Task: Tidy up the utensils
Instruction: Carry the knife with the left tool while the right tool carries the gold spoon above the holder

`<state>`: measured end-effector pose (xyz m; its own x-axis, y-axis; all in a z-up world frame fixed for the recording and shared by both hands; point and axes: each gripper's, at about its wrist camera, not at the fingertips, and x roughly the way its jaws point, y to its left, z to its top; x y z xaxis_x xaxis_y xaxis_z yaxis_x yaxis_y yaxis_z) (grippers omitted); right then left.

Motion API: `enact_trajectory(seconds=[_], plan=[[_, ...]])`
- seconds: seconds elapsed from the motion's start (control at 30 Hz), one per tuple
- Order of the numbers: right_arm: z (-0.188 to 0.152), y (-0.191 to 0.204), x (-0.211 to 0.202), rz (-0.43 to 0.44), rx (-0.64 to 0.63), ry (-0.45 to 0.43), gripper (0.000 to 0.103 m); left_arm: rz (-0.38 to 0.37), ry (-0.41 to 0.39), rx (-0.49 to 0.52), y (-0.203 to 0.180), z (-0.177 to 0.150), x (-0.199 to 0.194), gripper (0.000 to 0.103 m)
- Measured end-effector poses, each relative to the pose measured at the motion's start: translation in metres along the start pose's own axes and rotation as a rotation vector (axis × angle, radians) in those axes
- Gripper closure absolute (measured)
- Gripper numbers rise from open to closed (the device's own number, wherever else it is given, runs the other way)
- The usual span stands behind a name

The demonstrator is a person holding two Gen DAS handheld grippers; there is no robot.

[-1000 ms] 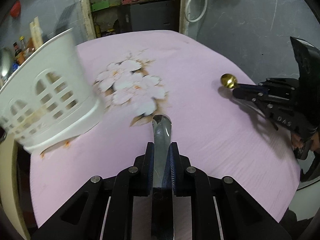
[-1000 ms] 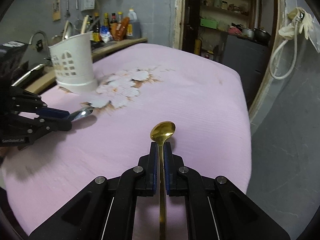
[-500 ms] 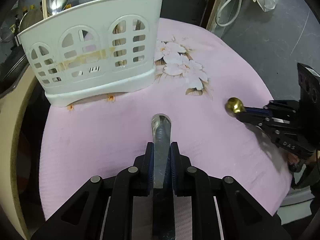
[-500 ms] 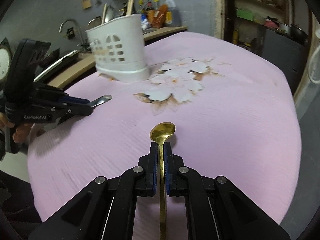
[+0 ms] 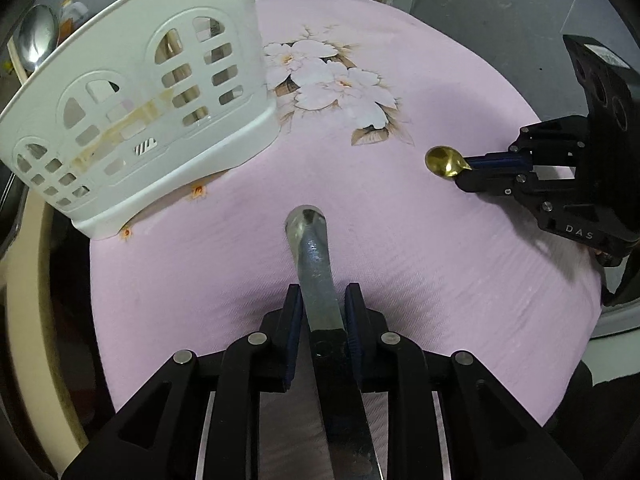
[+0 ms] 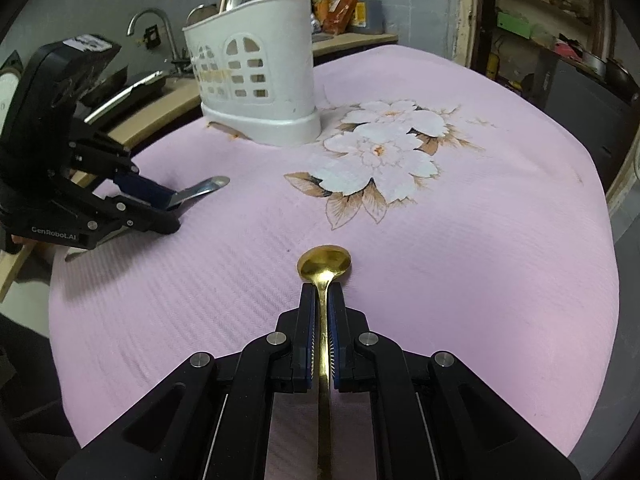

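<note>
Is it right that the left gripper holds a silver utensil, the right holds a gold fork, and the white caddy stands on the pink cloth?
One detail is wrong. The right gripper holds a gold spoon, not a fork; the right wrist view shows its rounded bowl. The left gripper does hold a silver utensil, and the white caddy stands on the pink cloth.

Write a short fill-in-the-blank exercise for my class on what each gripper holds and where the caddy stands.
1. The right gripper holds a ____-coloured spoon.
2. The left gripper holds a ____-coloured utensil handle.
3. The white caddy stands on a ____ cloth.

Missing words: gold; silver; pink
</note>
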<state>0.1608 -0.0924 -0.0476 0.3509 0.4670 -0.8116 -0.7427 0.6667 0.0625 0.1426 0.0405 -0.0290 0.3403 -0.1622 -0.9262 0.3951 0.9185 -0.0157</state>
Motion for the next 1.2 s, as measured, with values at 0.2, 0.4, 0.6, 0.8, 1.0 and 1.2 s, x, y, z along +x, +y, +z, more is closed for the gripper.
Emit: enact_trajectory(seconds=[0.2, 0.4, 0.6, 0.8, 1.0, 1.2], plan=[[0.010, 0.005, 0.005, -0.025, -0.032, 0.074, 0.098, -0.004, -0.061, -0.082, 0.000, -0.002, -0.004, 0.090], [0.000, 0.022, -0.002, -0.153, -0.073, -0.034, 0.099, 0.019, -0.230, -0.187, 0.002, -0.023, -0.022, 0.090], [0.001, 0.032, -0.028, -0.219, -0.041, -0.242, 0.099, 0.035, -0.470, -0.297, 0.002, -0.035, -0.054, 0.090], [0.013, 0.045, -0.059, -0.294, 0.002, -0.505, 0.099, 0.092, -0.752, -0.379, 0.000, -0.037, -0.082, 0.090], [0.028, 0.060, -0.076, -0.377, 0.024, -0.721, 0.099, 0.182, -0.929, -0.415, 0.000, -0.029, -0.100, 0.090], [0.050, 0.066, -0.092, -0.338, 0.038, -0.852, 0.100, 0.215, -1.036, -0.409, 0.019, -0.018, -0.133, 0.090]])
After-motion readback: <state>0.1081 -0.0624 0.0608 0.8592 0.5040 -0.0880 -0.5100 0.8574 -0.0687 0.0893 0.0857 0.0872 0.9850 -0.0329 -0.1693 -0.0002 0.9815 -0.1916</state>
